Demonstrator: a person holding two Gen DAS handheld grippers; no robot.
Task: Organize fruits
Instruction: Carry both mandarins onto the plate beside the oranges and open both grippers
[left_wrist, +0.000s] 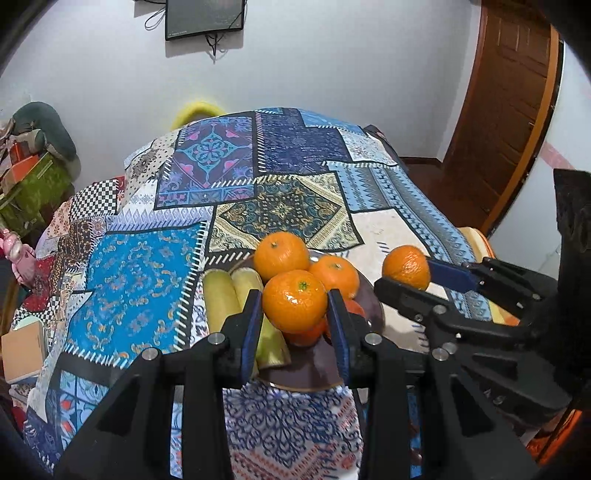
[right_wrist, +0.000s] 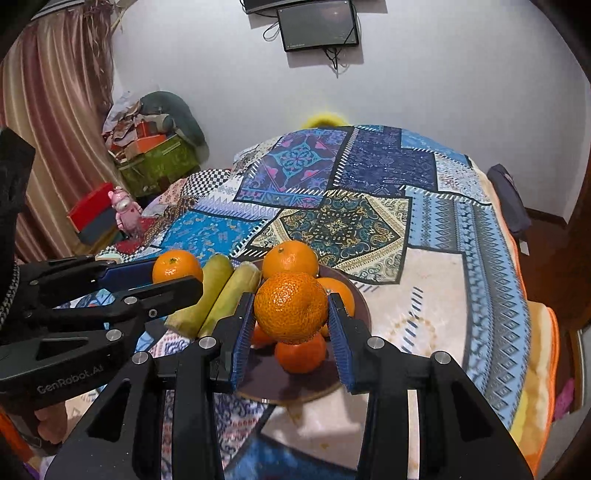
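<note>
A dark round plate (left_wrist: 314, 373) (right_wrist: 295, 384) lies on the patchwork blanket and holds several oranges (left_wrist: 282, 254) (right_wrist: 290, 260) and two yellow-green bananas (left_wrist: 221, 302) (right_wrist: 225, 295). My left gripper (left_wrist: 293, 301) is shut on an orange (left_wrist: 295, 301) and holds it just above the plate; it also shows in the right wrist view (right_wrist: 177, 275) with that orange (right_wrist: 177, 267). My right gripper (right_wrist: 291, 314) is shut on another orange (right_wrist: 291, 310) above the plate; it shows in the left wrist view (left_wrist: 406, 275) with its orange (left_wrist: 406, 266).
The patchwork blanket (left_wrist: 258, 184) (right_wrist: 351, 206) covers a bed. Boxes and clutter (right_wrist: 155, 155) stand at the far left by a curtain. A pink toy (right_wrist: 125, 210) sits at the bed's left edge. A wooden door (left_wrist: 506, 110) is at the right.
</note>
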